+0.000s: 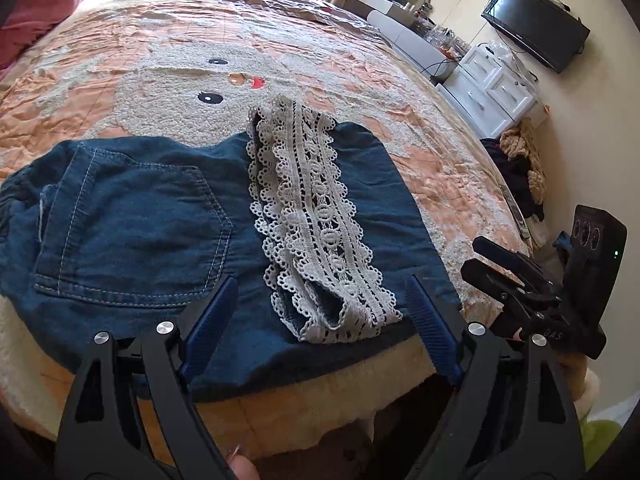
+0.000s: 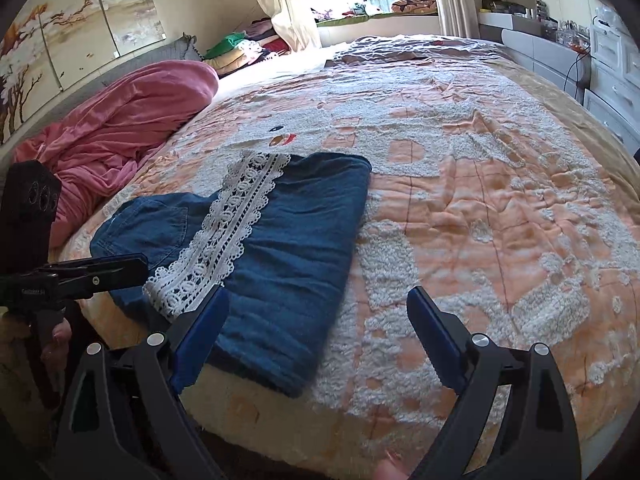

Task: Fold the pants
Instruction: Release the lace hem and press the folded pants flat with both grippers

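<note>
The pants [image 1: 132, 216] are soft denim, light and limp, so they will likely drape and sag when lifted rather than hold shape; the lace trim [image 1: 320, 232] looks delicate and could snag. Best hold, I judge, is on the thick folded edges or corners nearest the bed's edge, not on the lace. They are dark blue with pale stitching, a patch pocket [image 1: 136, 236] facing up, and a band of white openwork lace crossing the folded layers. They lie folded into a compact block near the front edge of the bed [image 2: 500, 200], on an orange and white quilt. The left hand-held gripper [image 1: 320, 320] hovers just over the near edge with jaws wide apart, nothing between them. The right hand-held gripper [image 2: 320, 324] also stands wide apart and empty; whether its left finger brushes the denim is hard to tell.
</note>
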